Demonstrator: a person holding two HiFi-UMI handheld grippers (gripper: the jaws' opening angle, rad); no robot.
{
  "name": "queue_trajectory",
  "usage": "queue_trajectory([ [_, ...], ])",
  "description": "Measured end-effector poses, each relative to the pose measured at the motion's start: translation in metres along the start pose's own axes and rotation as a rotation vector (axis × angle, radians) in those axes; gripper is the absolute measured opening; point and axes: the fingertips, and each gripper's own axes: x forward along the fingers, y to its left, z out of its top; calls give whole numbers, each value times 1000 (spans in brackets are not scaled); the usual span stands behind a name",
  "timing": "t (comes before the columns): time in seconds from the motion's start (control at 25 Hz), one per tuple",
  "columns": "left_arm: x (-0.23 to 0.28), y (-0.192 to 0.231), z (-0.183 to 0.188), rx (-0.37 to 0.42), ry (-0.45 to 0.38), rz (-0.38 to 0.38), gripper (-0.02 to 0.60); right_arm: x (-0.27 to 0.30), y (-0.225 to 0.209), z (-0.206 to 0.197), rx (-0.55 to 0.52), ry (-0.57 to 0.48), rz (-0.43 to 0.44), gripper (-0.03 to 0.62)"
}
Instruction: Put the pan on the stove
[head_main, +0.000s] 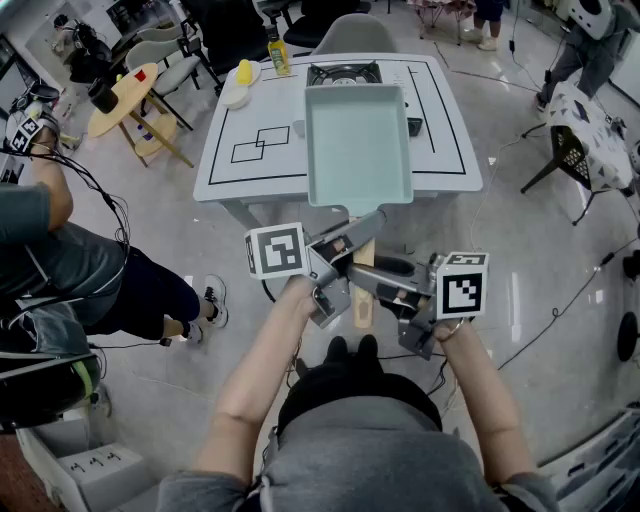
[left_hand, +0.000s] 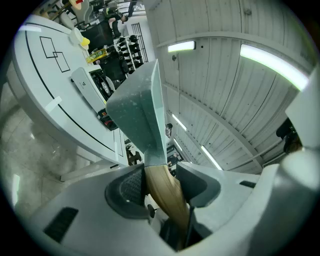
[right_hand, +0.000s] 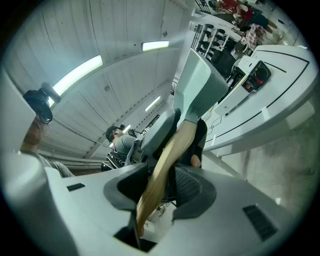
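A pale green rectangular pan (head_main: 358, 142) with a wooden handle (head_main: 362, 305) hangs in the air over the near half of the white table (head_main: 232, 172). Its handle points back towards me. My left gripper (head_main: 340, 262) is shut on the handle from the left, and my right gripper (head_main: 378, 288) is shut on it from the right. In the left gripper view the handle (left_hand: 161, 186) runs between the pads up to the pan (left_hand: 139, 112). The right gripper view shows the handle (right_hand: 167, 167) crossing its jaws likewise. The black stove (head_main: 343, 72) sits at the table's far edge, just beyond the pan.
A yellow bottle (head_main: 277, 52) and a white bowl (head_main: 238, 92) with a yellow thing in it stand at the table's far left. A person (head_main: 70, 265) sits at the left. A round wooden side table (head_main: 122, 98) and chairs (head_main: 577, 135) ring the table.
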Motion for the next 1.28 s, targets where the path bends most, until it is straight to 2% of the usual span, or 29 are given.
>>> queue_trajectory([
  [1.08,13,-2,-13,-45,-30,2,173,-20,-1,-3,-6,23,32,166],
  [1.28,16,3,-11,-32,-26,21,173,-22,-5,1,3,19,36,166],
])
